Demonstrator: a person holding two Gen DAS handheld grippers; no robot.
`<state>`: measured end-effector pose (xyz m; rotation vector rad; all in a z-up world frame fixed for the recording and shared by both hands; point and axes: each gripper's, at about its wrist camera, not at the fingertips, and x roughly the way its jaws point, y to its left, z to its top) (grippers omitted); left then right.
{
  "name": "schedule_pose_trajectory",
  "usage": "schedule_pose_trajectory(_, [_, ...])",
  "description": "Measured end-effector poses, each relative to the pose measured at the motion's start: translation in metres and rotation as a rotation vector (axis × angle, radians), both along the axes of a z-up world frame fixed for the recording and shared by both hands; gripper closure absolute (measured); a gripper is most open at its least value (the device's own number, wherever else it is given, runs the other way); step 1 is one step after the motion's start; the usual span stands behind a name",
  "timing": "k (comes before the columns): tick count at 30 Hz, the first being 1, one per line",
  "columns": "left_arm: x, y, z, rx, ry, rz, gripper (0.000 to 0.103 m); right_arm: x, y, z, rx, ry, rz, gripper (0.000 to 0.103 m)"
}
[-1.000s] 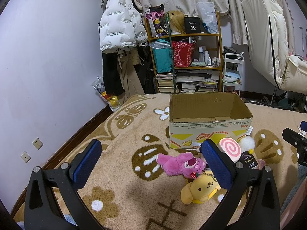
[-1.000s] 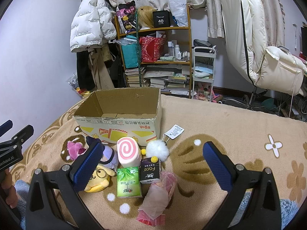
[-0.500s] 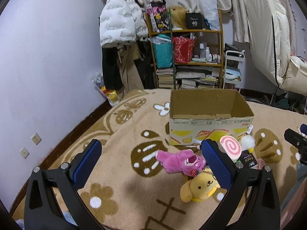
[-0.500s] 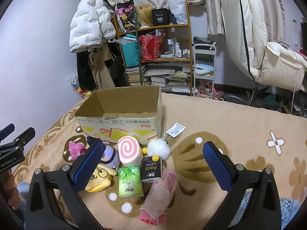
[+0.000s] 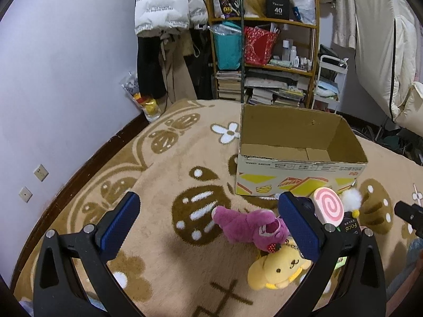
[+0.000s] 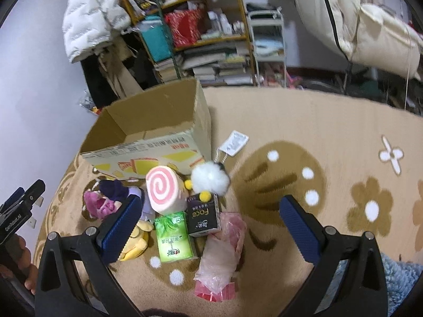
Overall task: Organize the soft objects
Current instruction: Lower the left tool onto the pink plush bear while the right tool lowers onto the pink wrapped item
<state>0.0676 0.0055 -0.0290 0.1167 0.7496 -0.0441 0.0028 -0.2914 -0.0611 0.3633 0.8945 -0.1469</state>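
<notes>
An empty cardboard box [image 5: 301,158] [image 6: 148,142] stands open on the patterned rug. In front of it lies a heap of soft things: a magenta plush bear [image 5: 253,227] [image 6: 99,204], a yellow plush dog [image 5: 280,270] [image 6: 137,240], a pink swirl cushion [image 5: 329,206] [image 6: 164,190], a white pompom [image 5: 351,198] [image 6: 210,177], a green tissue pack [image 6: 173,236], a black tissue pack [image 6: 203,215] and a pink plastic bag [image 6: 224,248]. My left gripper [image 5: 211,223] hangs open just left of the bear. My right gripper [image 6: 208,223] is open above the tissue packs.
The beige rug [image 5: 164,174] has free room left of the box and to the right [image 6: 330,158]. A cluttered bookshelf [image 5: 264,52], hanging jackets [image 5: 169,2] and a cart [image 6: 267,42] line the back wall. A hand [image 6: 18,253] holds the left gripper's handle.
Both grippers have tilted downward and moved closer to the toy heap. The right one swung most and now looks down on the tissue packs. Nothing was grasped.
</notes>
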Motion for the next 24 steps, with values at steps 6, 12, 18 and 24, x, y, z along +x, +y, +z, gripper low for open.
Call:
schedule_pose_trajectory(6, [0.019,-0.007,-0.02,-0.009,0.073,-0.012,0.0,0.014,-0.012,-0.026,0.064,0.116,-0.037,0.002])
schedule_pose_trajectory(12, [0.035,-0.015,-0.041,0.008,0.134,-0.031,0.0,0.021,-0.018,-0.053,0.108,0.238,-0.053,0.012])
schedule_pose_trajectory(18, [0.048,-0.023,-0.06,0.006,0.202,-0.054,0.0,0.026,-0.017,-0.076,0.114,0.341,-0.041,0.026])
schedule_pose_trajectory(24, [0.054,-0.027,-0.074,-0.005,0.256,-0.068,0.0,0.031,-0.012,-0.098,0.125,0.431,-0.004,0.029])
